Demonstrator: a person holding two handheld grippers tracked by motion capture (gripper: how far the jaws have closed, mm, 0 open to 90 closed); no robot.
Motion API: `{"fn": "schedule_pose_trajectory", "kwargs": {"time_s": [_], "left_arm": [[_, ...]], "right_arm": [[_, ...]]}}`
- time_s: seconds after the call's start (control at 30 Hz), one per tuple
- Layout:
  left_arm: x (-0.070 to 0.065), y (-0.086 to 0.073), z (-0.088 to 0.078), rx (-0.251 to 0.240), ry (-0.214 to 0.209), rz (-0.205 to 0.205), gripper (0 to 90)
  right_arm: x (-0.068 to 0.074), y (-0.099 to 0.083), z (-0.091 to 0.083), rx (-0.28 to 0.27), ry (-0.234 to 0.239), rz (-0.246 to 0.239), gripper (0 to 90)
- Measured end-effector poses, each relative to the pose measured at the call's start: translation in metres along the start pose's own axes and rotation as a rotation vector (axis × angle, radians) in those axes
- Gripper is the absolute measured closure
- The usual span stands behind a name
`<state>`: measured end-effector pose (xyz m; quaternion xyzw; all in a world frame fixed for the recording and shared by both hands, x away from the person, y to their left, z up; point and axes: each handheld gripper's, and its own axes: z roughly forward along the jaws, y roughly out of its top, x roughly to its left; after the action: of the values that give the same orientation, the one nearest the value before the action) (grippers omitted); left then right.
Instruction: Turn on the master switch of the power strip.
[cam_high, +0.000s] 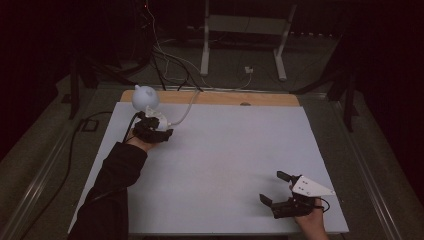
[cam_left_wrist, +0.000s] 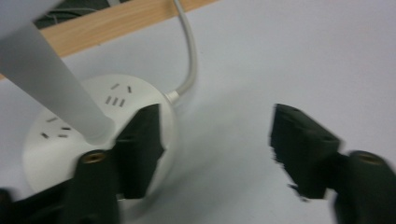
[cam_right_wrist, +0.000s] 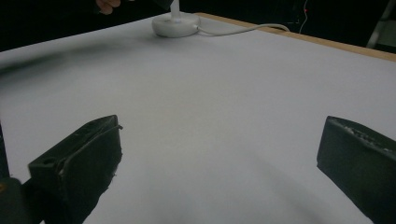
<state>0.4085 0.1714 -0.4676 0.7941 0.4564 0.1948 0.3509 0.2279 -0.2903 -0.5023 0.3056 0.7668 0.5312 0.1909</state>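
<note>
Nearest, my right gripper (cam_high: 278, 188) hovers low over bare white surface (cam_high: 225, 160), jaws spread wide, nothing between. Farther, left gripper (cam_left_wrist: 217, 140) jaws released beside round socket base (cam_left_wrist: 70, 135) of white lamp (cam_high: 145, 98), far-left corner.

Room as we find it: dim, walls lost in black. We list a table (cam_high: 320, 150) under a white sheet, bare wooden edge (cam_high: 260, 98) at its far side; grey floor (cam_high: 35, 150); a white-legged desk frame (cam_high: 245, 35) beyond; loose cables (cam_high: 170, 62) and a white plug (cam_high: 248, 70) on the floor.
</note>
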Motion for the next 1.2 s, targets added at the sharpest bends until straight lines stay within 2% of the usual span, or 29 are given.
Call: {"fn": "schedule_pose_trajectory", "kwargs": {"time_s": [0.03, 0.07, 0.13, 0.17, 0.2, 0.33, 0.53, 0.6, 0.8, 0.93, 1.0, 1.2], "left_arm": [[0.000, 0.000, -0.001, 0.007, -0.028, -0.009, 23.0], [0.000, 0.000, -0.001, 0.007, -0.028, -0.009, 15.0], [0.000, 0.000, -0.003, 0.013, -0.054, -0.017, 11.5], [0.001, 0.000, -0.006, 0.020, -0.083, -0.022, 2.0], [0.001, 0.000, -0.006, 0.020, -0.083, -0.022, 1.0], [0.000, -0.003, -0.014, 0.020, -0.111, -0.012, 0.2], [-0.001, -0.008, -0.028, 0.020, -0.118, 0.016, 0.2], [-0.001, -0.009, -0.033, 0.021, -0.132, 0.017, 0.2], [-0.003, -0.018, -0.048, 0.012, -0.139, 0.025, 0.3], [-0.010, -0.029, -0.060, 0.002, -0.156, 0.042, 0.2], [-0.011, -0.031, -0.062, 0.006, -0.151, 0.054, 0.2], [-0.022, -0.046, -0.073, -0.016, -0.185, 0.070, 0.2]], "right_arm": [[0.000, 0.000, 0.000, 0.000, 0.000, 0.001, 0.0], [0.000, 0.000, 0.000, 0.000, 0.000, 0.002, 0.0], [0.000, 0.000, 0.000, 0.000, 0.000, 0.003, 0.0], [0.000, 0.000, 0.000, 0.000, 0.000, 0.003, 0.0], [0.000, 0.000, 0.000, 0.000, 0.001, 0.003, 0.0], [0.000, 0.000, 0.000, -0.001, 0.002, 0.004, 0.0], [0.000, 0.000, 0.000, -0.002, 0.003, 0.001, 0.0], [0.001, 0.000, 0.000, -0.001, 0.003, 0.000, 0.0], [0.001, 0.001, 0.000, 0.000, 0.003, 0.000, 0.0], [0.002, 0.001, 0.000, 0.000, 0.003, -0.001, 0.0], [0.002, 0.001, 0.001, 0.002, 0.006, 0.001, 0.0], [0.003, 0.001, 0.001, 0.003, 0.005, -0.005, 0.0]]}}
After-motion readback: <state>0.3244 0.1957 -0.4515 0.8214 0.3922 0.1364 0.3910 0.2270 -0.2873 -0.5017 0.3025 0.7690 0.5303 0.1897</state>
